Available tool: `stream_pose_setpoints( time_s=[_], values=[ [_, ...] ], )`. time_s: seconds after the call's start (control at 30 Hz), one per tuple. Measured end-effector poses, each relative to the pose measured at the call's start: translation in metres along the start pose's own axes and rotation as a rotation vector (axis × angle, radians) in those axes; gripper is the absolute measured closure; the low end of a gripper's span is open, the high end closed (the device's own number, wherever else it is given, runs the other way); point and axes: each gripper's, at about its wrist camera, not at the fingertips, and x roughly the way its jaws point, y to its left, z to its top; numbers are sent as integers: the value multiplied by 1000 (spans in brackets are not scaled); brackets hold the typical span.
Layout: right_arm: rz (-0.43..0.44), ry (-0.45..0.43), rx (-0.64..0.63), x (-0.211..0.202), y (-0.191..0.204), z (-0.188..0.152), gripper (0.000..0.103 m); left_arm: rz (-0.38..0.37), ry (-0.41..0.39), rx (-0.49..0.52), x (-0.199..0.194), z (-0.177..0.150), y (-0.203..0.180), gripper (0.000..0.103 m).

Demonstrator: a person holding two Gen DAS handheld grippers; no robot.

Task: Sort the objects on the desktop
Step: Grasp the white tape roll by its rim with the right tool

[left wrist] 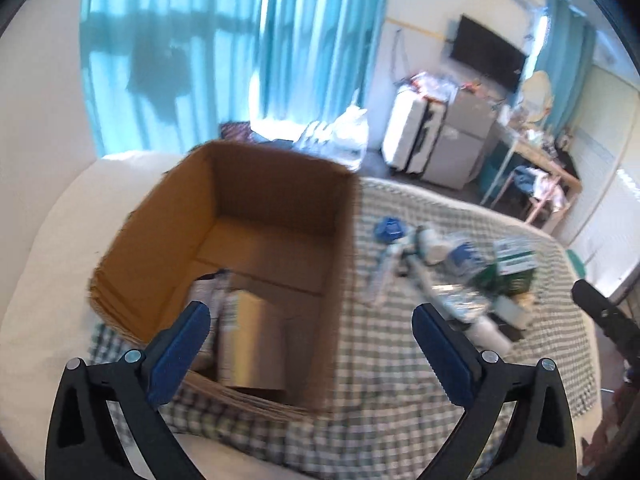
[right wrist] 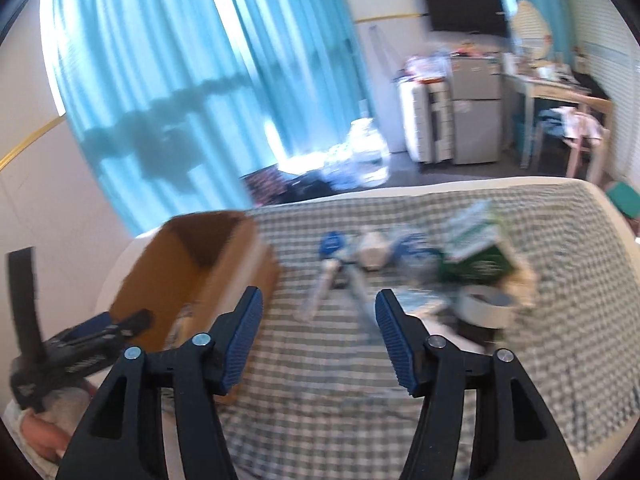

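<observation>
An open cardboard box point(left wrist: 276, 200) stands on the checked cloth point(left wrist: 400, 368). A silvery carton point(left wrist: 256, 344) and other packets lie inside it. My left gripper point(left wrist: 310, 312) hangs open and wide over the box's near right corner, with nothing between its fingers. Right of the box lies a blurred pile: a blue piece point(left wrist: 388, 229), a white bottle point(left wrist: 432, 244) and a green and white carton point(left wrist: 514, 260). In the right wrist view my right gripper point(right wrist: 319, 294) is open above the cloth, short of the pile, with a tape roll point(right wrist: 486, 306) just to its right. The box point(right wrist: 200, 264) is on its left.
The cloth covers a white bed whose edge point(right wrist: 624, 240) curves round on the right. Behind it are turquoise curtains point(left wrist: 240, 52), a grey fridge point(right wrist: 476, 112), a white drawer unit point(right wrist: 424, 120), a wooden desk with a chair point(right wrist: 572, 104), and a wall television point(right wrist: 464, 8).
</observation>
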Motion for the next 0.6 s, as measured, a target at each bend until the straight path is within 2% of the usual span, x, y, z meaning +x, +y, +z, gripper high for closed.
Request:
stream_pose_setpoints(
  time_s=[0.1,0.27,0.43,0.6],
  values=[
    [-70,-10,49,-19,-40,-6,42,-26,-5,20,-3,-12,-31,0],
    [-132,6,117,-30,-88,-21,42,-91,55,78,14,-30,-83,0],
    [-129,30,164,-21,-115,-32,42,-102,79,123,44,-43,-120,0],
    [-122,72,181,2,-132,-42,42,-113,110,178,90,-50,-146,0]
  ],
)
